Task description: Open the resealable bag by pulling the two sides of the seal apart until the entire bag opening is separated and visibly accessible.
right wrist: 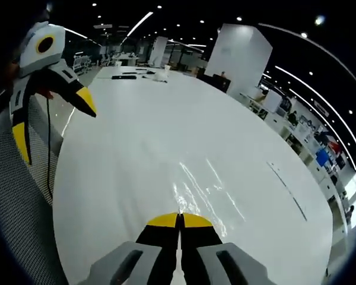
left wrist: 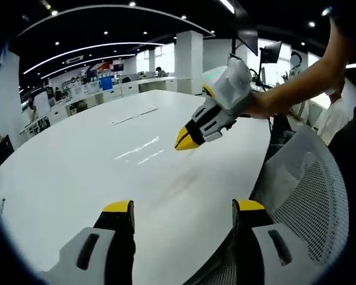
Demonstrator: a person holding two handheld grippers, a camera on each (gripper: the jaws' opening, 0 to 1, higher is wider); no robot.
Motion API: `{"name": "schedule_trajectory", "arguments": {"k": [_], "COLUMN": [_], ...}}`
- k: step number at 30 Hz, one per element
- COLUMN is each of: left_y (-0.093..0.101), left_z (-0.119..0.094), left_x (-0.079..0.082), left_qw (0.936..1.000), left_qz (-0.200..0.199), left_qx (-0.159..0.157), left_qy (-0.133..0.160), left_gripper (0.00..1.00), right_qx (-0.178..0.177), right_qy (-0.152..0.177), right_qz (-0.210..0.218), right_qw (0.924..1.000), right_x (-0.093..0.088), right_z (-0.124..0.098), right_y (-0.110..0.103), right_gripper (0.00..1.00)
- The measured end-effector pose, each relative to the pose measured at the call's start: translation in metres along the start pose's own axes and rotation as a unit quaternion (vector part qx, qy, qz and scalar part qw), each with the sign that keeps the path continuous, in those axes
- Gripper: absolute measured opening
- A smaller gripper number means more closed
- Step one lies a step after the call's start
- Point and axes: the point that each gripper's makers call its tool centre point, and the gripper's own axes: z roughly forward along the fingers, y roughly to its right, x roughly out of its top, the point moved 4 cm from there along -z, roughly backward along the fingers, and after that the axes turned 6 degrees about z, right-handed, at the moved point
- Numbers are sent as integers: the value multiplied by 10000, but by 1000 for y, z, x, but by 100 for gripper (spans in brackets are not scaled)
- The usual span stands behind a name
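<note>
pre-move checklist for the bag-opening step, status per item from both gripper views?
1. Left gripper open: ok, jaws stand wide apart over the white table.
2. Right gripper open: not ok, its yellow tips are closed together with nothing between them.
3. Resealable bag located: not ok, no bag lies on the visible tabletop in either view.
4. Seal sides gripped: not ok, neither gripper holds anything.
5. Grippers apart from each other: ok, they are not touching.
6. Mesh chair near the left gripper: cannot tell whether it will hamper a move.
</note>
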Motion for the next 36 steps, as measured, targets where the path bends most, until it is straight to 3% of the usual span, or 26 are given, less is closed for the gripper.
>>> {"name": "schedule_trajectory", "arguments": {"k": [4, 7, 14, 28, 36], "left_y": [-2, -2, -2, -2, -1], "left_z": [-1, 1, -2, -3, -7], "left_x": [-3, -11, -11, -13, -16], "left_qw": [10000, 9996, 9995, 9994, 9992], "left_qz": [-75, -137, -198, -257, -298], "left_qx": [30, -11, 5, -8, 5], "left_qy": [-45, -232, -240, -232, -255], "left_gripper": [65, 64, 65, 64, 65], "right_qx": [-60, -113, -117, 107, 280], "right_qy": [7, -73, -103, 62, 382], "right_qz": [86, 182, 257, 645, 965], "right_qw": [9999, 9997, 9995, 9978, 9942], "right_x": [-1, -6, -13, -15, -7], "right_z": [3, 8, 8, 7, -2], "right_y": [4, 6, 1, -27, -38], "right_gripper": [0, 0, 2, 8, 22]}}
